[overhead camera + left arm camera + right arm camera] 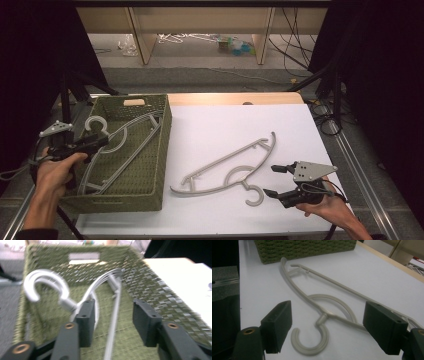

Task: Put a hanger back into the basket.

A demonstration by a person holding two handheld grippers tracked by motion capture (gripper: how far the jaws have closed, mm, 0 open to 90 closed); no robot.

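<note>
both hand-held grippers gape empty: right (328, 327) at table hanger (322, 315), left (113, 320) over basket hanger (75, 300).

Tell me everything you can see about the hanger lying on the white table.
The hanger is pale grey and looks like moulded plastic. It has a long curved shoulder bar, a straight lower bar with small notches, a half-ring under the neck and an open hook. It lies flat on the white table, to the right of the basket and apart from it, its hook pointing toward the person. The right tool is open with its jaws on either side of the hook, not touching it.
</note>
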